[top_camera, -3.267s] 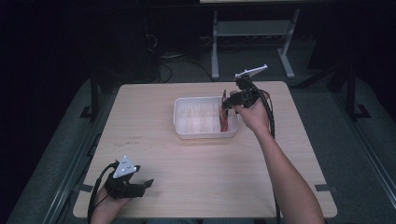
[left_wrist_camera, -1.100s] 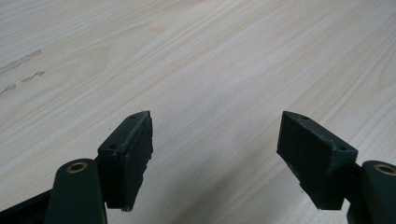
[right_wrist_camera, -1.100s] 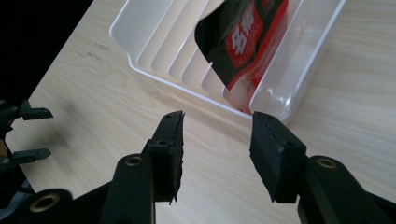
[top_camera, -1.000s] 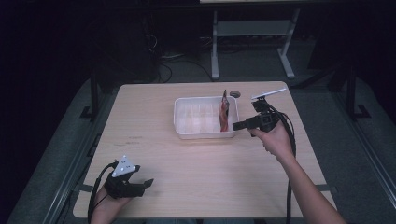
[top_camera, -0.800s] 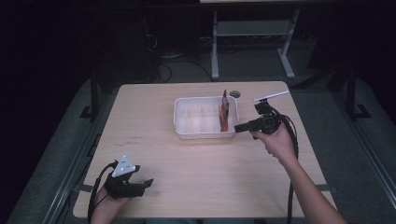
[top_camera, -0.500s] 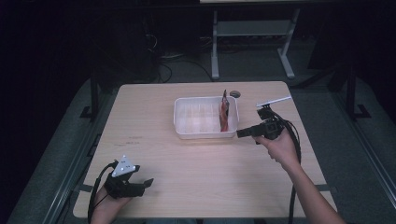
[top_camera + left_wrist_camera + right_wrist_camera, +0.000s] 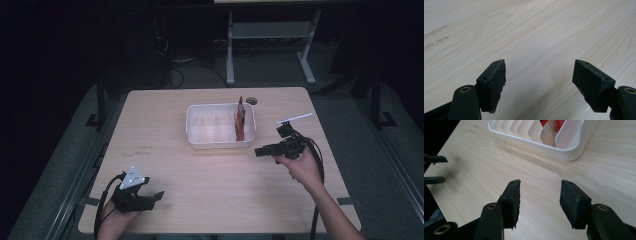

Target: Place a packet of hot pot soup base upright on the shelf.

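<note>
A white slotted rack tray [image 7: 197, 134] sits on the far middle of the wooden table [image 7: 220, 190]. A red, flat packet [image 7: 241, 125] stands upright in the tray's right-hand slot, also seen as a red packet [image 7: 554, 125] behind a divider of the white tray [image 7: 541, 146]. My right gripper [image 7: 258, 151] hovers just right of the tray, pointing left, open and empty; in its own view the right gripper [image 7: 539, 195] has its jaws apart over bare wood. My left gripper [image 7: 156, 196] rests at the near left corner, and the left gripper [image 7: 538, 76] is open with nothing between its jaws.
A small dark round disc [image 7: 251, 101] lies on the table behind the tray. A metal table frame [image 7: 270, 35] stands on the dark floor beyond. Black cables trail from both grippers. The other gripper's jaw tips [image 7: 435, 168] appear at the left edge of the right gripper view.
My right gripper has let go of the red packet, left standing in the tray, and drawn back to the right and nearer, turning to point left. The left gripper has not moved.
</note>
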Demonstrator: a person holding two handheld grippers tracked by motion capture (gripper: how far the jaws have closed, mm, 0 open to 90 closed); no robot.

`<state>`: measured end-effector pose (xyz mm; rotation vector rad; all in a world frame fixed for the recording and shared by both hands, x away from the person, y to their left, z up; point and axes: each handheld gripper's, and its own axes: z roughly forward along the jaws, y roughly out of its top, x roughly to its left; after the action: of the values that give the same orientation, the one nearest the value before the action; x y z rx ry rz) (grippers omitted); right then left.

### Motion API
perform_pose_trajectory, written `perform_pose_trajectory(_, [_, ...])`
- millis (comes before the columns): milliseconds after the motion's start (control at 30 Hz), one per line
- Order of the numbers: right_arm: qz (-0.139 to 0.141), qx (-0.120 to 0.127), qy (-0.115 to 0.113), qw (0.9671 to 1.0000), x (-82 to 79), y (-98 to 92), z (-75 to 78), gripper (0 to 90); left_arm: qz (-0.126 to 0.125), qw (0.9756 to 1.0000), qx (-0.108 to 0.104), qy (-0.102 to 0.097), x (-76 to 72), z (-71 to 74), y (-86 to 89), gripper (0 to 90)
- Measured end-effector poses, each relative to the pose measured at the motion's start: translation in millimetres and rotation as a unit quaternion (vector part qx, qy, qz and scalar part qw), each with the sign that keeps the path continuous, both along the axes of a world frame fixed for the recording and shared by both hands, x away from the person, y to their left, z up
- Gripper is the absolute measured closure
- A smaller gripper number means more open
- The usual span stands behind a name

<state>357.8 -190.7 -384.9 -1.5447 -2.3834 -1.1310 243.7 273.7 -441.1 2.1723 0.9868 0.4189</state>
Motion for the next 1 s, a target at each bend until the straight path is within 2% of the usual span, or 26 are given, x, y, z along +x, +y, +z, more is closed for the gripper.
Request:
perform_pose_trajectory(567, [-0.002, 0.003, 0.006, 1.0000, -16.8, -18.2, -18.2, 47.4, 0.002, 1.0000, -0.001, 0.003, 0.4, -0.8, -0.4, 26.3])
perform_pose_trajectory(1000, [-0.013, 0.022, 0.007, 0.9996, -29.3, -34.3, -31.0, 46.7, 0.003, 1.0000, -0.004, 0.004, 0.9, -1.8, -0.7, 26.3])
